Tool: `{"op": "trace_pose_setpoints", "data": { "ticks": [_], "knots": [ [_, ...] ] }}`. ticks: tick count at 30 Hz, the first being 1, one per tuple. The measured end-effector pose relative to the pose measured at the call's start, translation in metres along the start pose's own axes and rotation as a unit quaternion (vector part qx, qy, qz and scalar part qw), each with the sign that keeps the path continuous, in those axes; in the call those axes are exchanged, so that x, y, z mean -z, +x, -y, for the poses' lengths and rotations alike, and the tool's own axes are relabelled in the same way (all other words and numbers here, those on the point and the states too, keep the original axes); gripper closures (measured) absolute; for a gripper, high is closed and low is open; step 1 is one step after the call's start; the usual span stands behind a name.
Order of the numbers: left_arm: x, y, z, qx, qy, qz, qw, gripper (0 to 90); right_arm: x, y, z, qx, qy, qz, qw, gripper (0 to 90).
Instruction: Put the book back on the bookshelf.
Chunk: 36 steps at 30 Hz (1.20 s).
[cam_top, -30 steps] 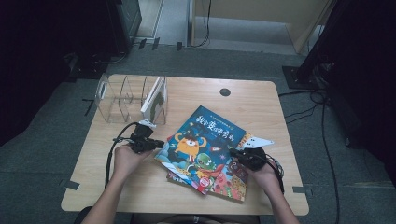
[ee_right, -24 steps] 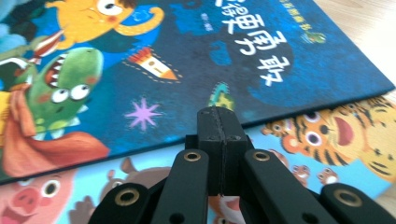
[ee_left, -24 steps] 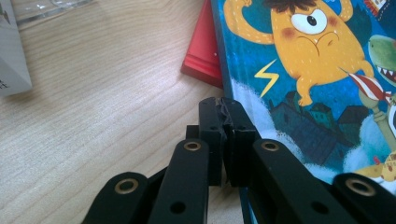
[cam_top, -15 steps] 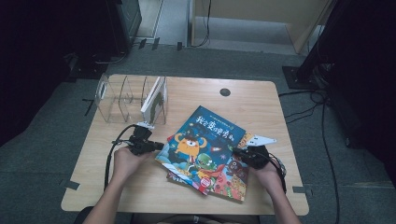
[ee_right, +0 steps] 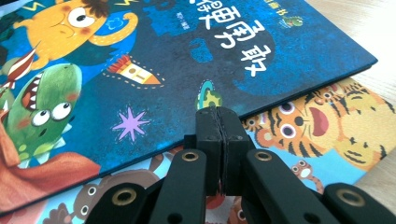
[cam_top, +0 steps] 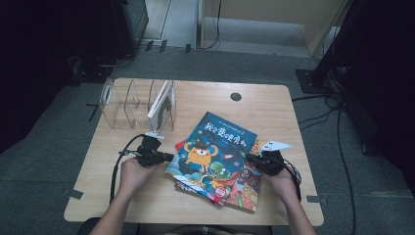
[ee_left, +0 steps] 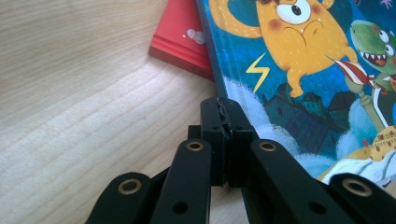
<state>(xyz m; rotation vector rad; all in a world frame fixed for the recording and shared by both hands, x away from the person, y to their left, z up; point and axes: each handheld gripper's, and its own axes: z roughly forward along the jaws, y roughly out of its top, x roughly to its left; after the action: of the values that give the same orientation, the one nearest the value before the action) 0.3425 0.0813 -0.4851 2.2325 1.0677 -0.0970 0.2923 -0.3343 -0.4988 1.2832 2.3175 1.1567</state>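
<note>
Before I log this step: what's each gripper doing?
Left gripper: shut, holding nothing, tips at the blue picture book's left edge.
Right gripper: shut, holding nothing, over the tiger book.

The blue book [cam_top: 214, 152] bears the white Chinese title "我变勇敢" on its cover.

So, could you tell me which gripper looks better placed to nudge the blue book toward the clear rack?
Probably the right gripper: shut, it sits at the blue book's far edge from the clear rack.
</note>
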Motion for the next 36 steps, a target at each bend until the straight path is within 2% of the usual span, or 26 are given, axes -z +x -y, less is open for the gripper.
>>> {"op": "trace_pose_setpoints", "data": {
  "ticks": [3,8,16,28,36],
  "knots": [
    [0.000,-0.003,0.002,0.003,-0.001,0.002,1.0000,89.8,0.000,-0.001,-0.001,-0.003,0.003,0.004,1.0000,89.1],
    [0.000,-0.006,0.005,0.014,0.002,0.017,0.9998,90.0,-0.001,-0.004,-0.002,-0.008,0.003,0.006,0.9999,89.0],
    [-0.001,-0.016,0.011,0.014,0.000,0.041,0.9991,90.0,-0.001,-0.008,-0.005,-0.019,0.005,0.011,0.9997,89.0],
    [-0.003,-0.027,0.016,0.008,0.005,0.045,0.9990,90.0,-0.005,-0.011,-0.008,-0.036,0.006,0.010,0.9993,90.0],
    [-0.004,-0.030,0.019,0.013,0.000,0.052,0.9985,90.0,-0.009,-0.013,-0.011,-0.048,0.004,0.009,0.9988,90.0]
  ]
}}
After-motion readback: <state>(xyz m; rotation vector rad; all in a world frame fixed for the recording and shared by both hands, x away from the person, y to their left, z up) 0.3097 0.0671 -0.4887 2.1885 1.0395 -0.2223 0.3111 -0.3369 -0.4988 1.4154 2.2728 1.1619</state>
